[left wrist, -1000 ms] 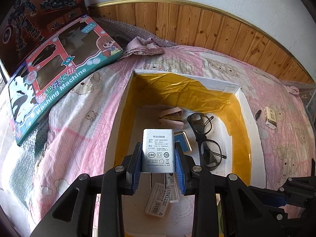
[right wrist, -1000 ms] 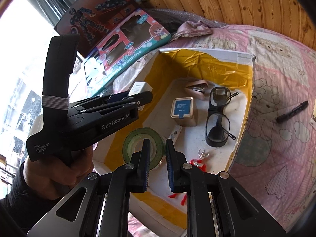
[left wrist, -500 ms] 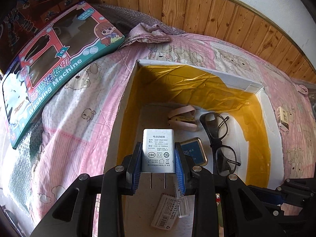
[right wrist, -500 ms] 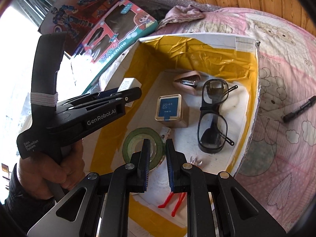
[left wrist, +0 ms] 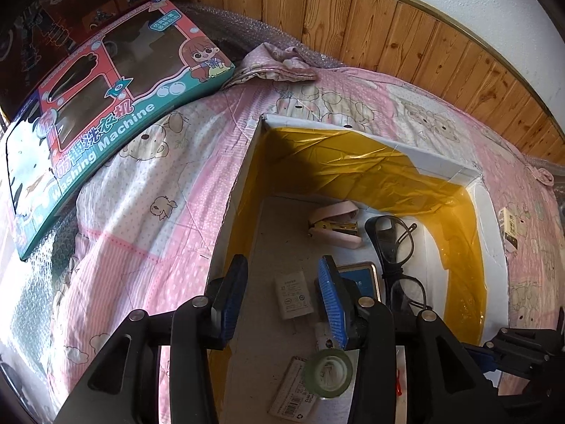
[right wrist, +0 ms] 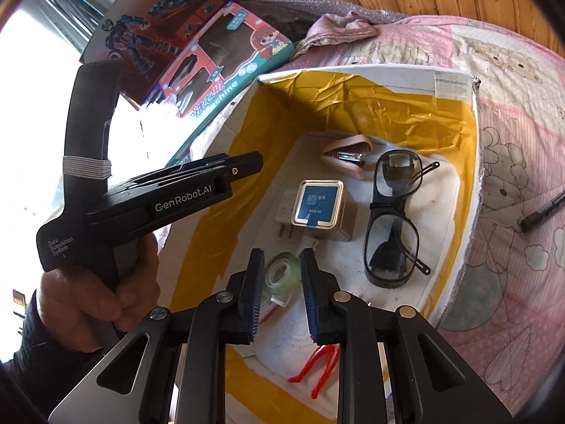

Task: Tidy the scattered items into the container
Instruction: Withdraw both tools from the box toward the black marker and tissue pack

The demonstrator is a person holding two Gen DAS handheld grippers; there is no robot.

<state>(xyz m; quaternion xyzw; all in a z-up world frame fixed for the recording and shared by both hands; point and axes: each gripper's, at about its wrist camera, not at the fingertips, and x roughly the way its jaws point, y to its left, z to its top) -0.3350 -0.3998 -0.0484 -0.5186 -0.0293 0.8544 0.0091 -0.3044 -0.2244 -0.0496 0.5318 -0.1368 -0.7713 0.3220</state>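
Observation:
A white box (left wrist: 487, 212) lined with yellow film sits on the pink bedspread. My left gripper (left wrist: 282, 293) hovers open above the box's left side. The white charger (left wrist: 293, 295) lies flat on the box floor below the gap, touching neither finger. Beside it in the box are a pink stapler (left wrist: 335, 224), a gold-rimmed blue tin (right wrist: 321, 205), black glasses (right wrist: 392, 226) and a green tape roll (right wrist: 280, 272). My right gripper (right wrist: 280, 282) hangs over the near end of the box, narrowly open and empty. A black pen (right wrist: 542, 212) and a small white block (left wrist: 508, 228) lie on the bedspread right of the box.
A red plastic piece (right wrist: 317, 371) lies at the box's near end, with a paper label (left wrist: 293, 388) on the floor. Two toy cartons (left wrist: 106, 106) lean at the back left, before a wood-panelled wall. A hand (right wrist: 99, 293) grips the left gripper's handle.
My left gripper opened and let go of the charger, which now lies on the box floor. Both grippers shifted slightly over the box.

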